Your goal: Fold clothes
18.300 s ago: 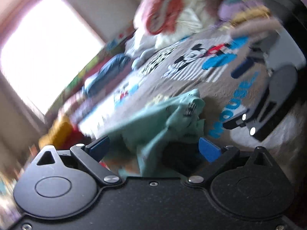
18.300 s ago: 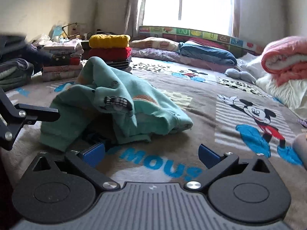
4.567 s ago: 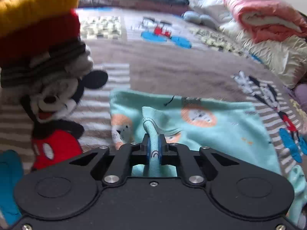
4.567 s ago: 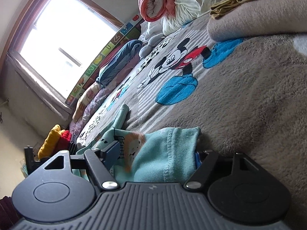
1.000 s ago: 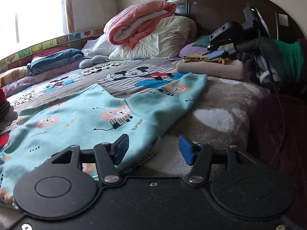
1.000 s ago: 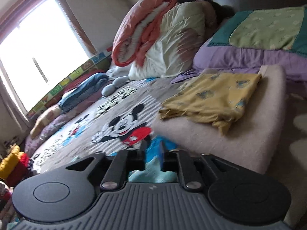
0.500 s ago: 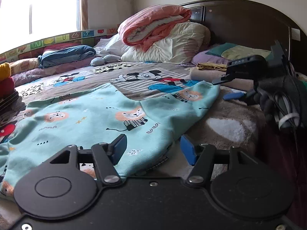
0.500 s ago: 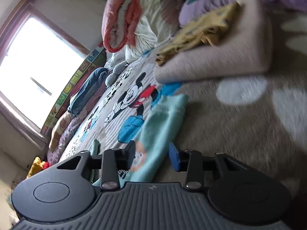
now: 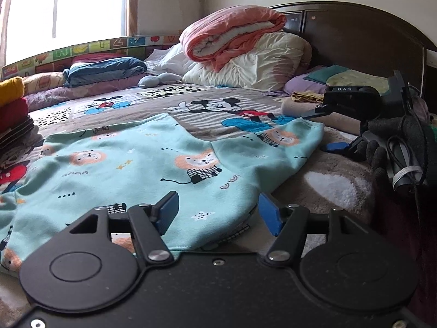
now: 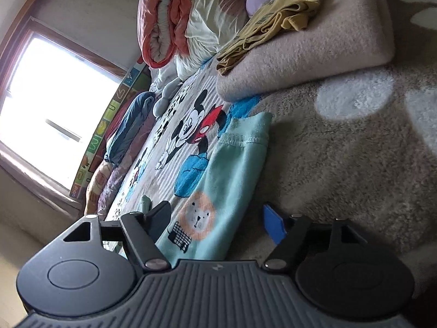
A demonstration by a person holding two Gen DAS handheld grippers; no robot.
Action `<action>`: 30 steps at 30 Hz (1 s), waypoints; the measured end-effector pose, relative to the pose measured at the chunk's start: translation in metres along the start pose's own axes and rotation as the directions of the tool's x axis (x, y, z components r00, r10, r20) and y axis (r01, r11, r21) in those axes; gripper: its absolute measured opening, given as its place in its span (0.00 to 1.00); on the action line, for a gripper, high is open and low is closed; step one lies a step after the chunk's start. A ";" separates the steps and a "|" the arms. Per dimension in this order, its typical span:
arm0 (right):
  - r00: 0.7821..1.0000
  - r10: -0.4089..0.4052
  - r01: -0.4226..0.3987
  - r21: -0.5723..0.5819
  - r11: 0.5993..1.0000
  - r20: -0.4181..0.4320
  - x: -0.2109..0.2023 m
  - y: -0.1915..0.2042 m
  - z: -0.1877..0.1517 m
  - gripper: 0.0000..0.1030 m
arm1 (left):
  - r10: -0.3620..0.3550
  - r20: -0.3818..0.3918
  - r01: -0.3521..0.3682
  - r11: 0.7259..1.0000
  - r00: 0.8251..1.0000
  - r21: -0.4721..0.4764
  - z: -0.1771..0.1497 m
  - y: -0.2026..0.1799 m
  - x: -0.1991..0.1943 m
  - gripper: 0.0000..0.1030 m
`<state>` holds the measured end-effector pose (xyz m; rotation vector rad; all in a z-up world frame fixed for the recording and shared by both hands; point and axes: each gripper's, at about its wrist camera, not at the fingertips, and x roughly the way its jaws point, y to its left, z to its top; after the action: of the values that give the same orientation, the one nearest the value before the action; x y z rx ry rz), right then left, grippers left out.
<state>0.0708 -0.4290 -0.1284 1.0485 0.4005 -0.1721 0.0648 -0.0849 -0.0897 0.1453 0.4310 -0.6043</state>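
Tools [image 9: 215, 213] [image 10: 218, 221] apart over flat turquoise garment [image 9: 142, 169]

Near hem of the turquoise garment [image 9: 142, 175] hidden behind the left tongs [image 9: 218, 213].

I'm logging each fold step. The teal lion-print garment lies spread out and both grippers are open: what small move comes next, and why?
Probably close the left gripper on the near hem of the teal garment, which lies flat between its open jaws. The right gripper is open over the far leg end, so both could then lift and fold.

I see mint-green lion-print garment [image 9: 142, 169] spread flat on bed, one leg reaching toward two o'clock, hem [image 10: 243, 139] flat.
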 end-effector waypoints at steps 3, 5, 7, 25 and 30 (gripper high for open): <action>1.000 0.004 -0.004 -0.008 1.000 0.005 0.002 0.000 0.002 0.71 | 0.004 -0.005 -0.004 1.000 1.000 -0.023 0.000 0.004 0.001 0.63; 1.000 0.009 -0.009 -0.012 1.000 0.013 0.005 0.001 0.001 0.71 | 0.001 -0.012 -0.001 0.999 1.000 -0.039 0.000 0.007 0.001 0.63; 1.000 0.007 -0.006 -0.023 1.000 0.022 0.008 0.003 0.000 0.70 | -0.006 -0.022 0.004 0.998 1.000 -0.059 -0.001 0.009 0.002 0.64; 0.987 -0.136 0.142 -0.066 0.988 0.086 0.004 -0.009 0.018 0.15 | -0.018 -0.109 0.012 0.999 0.994 -0.050 -0.012 0.015 0.005 0.64; 0.978 -0.092 0.142 -0.274 0.951 0.186 -0.022 0.026 0.005 0.27 | -0.034 -0.067 0.031 0.999 0.997 -0.041 -0.010 0.020 -0.008 0.64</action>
<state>0.0599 -0.4219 -0.0965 0.7181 0.3201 -0.2999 0.0666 -0.0620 -0.0951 0.1209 0.5114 -0.6237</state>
